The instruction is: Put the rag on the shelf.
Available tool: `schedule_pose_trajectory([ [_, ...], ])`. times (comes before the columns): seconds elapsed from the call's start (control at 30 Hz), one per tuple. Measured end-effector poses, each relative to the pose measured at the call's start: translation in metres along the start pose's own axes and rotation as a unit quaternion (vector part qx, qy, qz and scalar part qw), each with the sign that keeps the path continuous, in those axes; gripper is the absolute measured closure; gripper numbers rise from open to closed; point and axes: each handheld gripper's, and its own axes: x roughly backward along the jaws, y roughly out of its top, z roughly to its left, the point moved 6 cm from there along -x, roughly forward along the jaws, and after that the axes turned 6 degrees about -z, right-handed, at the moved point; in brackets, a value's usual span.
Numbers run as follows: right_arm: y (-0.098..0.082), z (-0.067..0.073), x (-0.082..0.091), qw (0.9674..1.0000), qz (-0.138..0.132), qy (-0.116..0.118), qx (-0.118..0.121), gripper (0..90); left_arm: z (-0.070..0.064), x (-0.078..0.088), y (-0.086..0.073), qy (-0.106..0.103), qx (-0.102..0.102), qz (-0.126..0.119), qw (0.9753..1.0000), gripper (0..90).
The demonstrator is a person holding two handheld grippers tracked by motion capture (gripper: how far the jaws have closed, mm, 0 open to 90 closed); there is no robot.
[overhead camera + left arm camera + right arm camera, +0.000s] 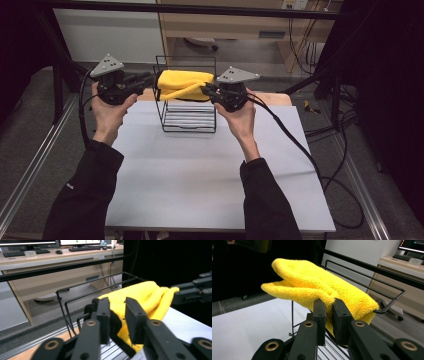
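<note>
A yellow towel (182,82) lies folded over the top of a black wire rack (162,115) at the far side of the table. My left gripper (149,80) is at the towel's left end, and in the left gripper view its jaws (117,302) are shut on a fold of the towel (145,300). My right gripper (205,89) is at the towel's right end. In the right gripper view its jaws (329,302) stand nearly together and pinch the towel's edge (317,285). The towel sags a little between the two grips above the rack's top wires (397,300).
The rack stands on a pale sheet (200,175) that covers the table. A wooden desk (225,25) stands behind it. Black cables (320,170) trail off the table's right side to the floor, and metal rails (30,170) run along both sides.
</note>
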Motion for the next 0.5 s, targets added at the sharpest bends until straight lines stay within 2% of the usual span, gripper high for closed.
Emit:
schedule_pose_trajectory([
  [0.13, -0.002, 0.002, 0.000, 1.0000, 0.004, -0.001, 0.008, 81.6, -0.001, -0.014, -0.001, -0.002, 0.003, 0.014, 0.9999, 83.7],
  [0.27, -0.003, 0.003, 0.000, 0.9999, 0.007, 0.000, 0.015, 80.9, -0.004, -0.028, -0.010, -0.010, 0.004, 0.039, 0.9992, 89.3],
  [0.5, -0.006, 0.006, 0.001, 0.9996, 0.018, 0.006, 0.020, 77.5, -0.008, -0.037, -0.028, -0.012, -0.001, 0.061, 0.9981, 89.8],
])
